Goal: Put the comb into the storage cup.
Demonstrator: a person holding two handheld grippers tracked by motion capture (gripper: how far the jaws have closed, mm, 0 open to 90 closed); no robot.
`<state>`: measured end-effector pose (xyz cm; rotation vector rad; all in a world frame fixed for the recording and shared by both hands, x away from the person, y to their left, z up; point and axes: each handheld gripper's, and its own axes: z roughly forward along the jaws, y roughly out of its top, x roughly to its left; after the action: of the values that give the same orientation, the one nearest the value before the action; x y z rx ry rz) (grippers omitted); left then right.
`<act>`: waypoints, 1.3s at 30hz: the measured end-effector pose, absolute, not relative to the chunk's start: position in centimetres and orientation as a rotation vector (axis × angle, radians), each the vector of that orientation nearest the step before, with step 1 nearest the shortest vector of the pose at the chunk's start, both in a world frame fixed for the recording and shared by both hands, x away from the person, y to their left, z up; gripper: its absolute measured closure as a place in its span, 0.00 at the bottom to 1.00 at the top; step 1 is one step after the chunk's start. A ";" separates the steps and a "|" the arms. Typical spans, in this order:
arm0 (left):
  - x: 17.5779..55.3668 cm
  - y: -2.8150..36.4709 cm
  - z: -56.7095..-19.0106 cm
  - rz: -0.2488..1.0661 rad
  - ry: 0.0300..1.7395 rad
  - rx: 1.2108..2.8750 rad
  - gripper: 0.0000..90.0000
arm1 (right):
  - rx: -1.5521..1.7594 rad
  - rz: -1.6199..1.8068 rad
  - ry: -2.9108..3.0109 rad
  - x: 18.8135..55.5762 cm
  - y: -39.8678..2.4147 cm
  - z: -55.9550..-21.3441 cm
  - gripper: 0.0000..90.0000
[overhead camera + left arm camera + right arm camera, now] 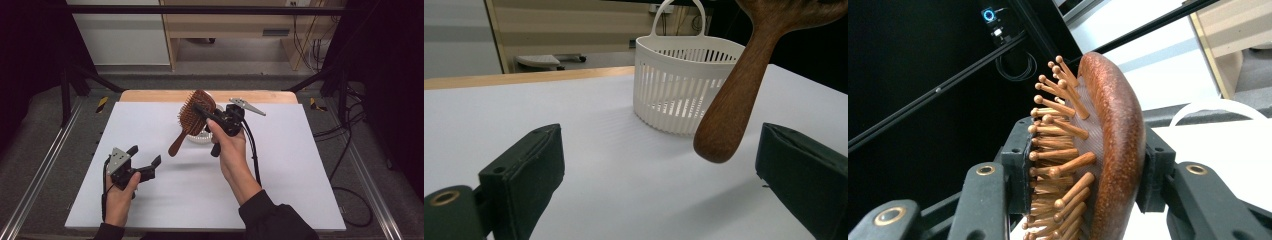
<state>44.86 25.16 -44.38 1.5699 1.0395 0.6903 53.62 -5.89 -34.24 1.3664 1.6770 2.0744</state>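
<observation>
Two grippers are in play. At lower left of the high view, the left gripper [145,162] hovers low over the white table [280,190], jaws apart and empty. At centre, the right gripper [202,111] is clamped on the head of the wooden hairbrush [187,122], raised just above the white basket [679,85]. Judging by this, the pick-up is done; placing it, perhaps in the basket, remains.

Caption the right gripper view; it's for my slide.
Right claw clamps a wooden hairbrush by its head.
</observation>
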 end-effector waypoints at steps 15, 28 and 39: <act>44.8 25.4 -44.7 0.749 1.072 1.552 0.06 | 1.351 2.047 1.654 54.7 -5.2 -31.5 0.58; 44.9 25.2 -44.9 0.758 1.062 1.570 0.04 | 1.382 2.051 1.605 56.8 -5.9 -30.7 0.58; 44.7 25.6 -44.8 0.765 1.066 1.561 0.04 | 1.359 2.055 1.577 57.0 -5.6 -30.4 0.58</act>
<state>44.68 25.57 -44.76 1.5606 1.0658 0.7646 56.98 -5.63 -30.38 1.3590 1.5769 2.0545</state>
